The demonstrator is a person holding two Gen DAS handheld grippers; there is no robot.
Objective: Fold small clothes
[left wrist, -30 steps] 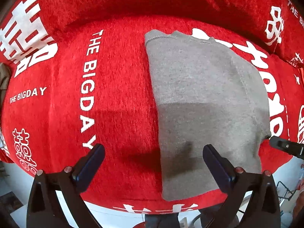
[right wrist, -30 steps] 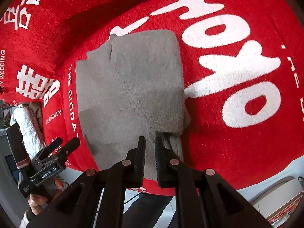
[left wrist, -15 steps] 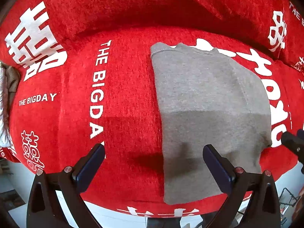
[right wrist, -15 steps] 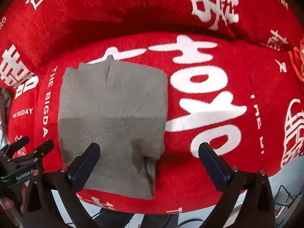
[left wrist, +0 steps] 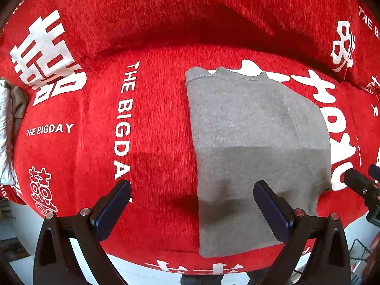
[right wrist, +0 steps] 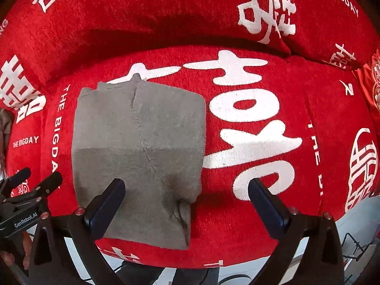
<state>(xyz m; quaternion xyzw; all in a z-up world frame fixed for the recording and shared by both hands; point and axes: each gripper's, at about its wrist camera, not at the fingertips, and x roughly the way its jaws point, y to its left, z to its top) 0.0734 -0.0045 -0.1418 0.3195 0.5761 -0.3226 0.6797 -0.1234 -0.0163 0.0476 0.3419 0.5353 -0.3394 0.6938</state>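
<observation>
sofa cover (right wrist: 273, 209) around folded grey garment (right wrist: 140, 147)

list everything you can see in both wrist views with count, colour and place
folded garment: one, grey, flat on the seat cushion, near its front edge
sofa cover: one, red with white characters and THE BIGDAY lettering, over seat and backrest
bundle of cloth: one, white and brownish, at the left end of the sofa, too cut off to identify
floor: pale, below the front of the sofa
left gripper: one, black with dark blue pads, open, above the garment's left edge, holding nothing
right gripper: one, black with dark blue pads, open, above the garment's right corner, holding nothing
</observation>
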